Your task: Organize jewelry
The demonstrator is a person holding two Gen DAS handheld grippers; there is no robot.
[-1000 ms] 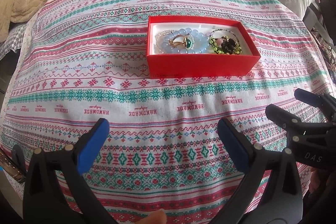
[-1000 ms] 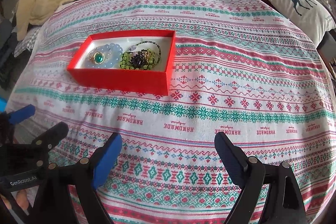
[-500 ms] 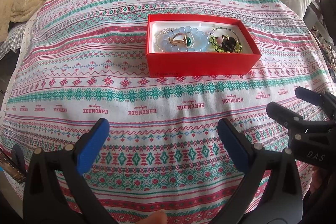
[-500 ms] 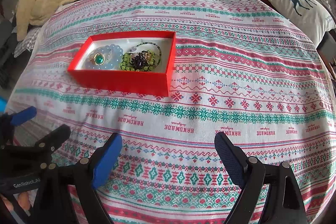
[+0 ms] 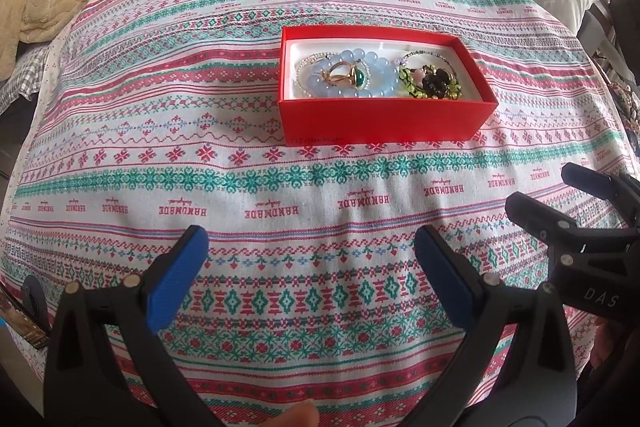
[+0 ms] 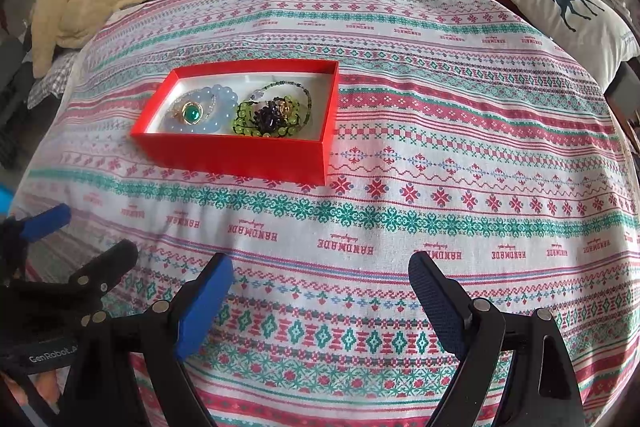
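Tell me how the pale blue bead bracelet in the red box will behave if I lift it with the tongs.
The pale blue bead bracelet is a loop of round beads, so it will probably sag and swing. Smooth beads may slip between flat pads. The gold ring with the green stone rests on it and would likely tumble off inside the red box.

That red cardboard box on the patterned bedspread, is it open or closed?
Open: the red cardboard box has no lid on, so the pale blue bead bracelet inside shows.
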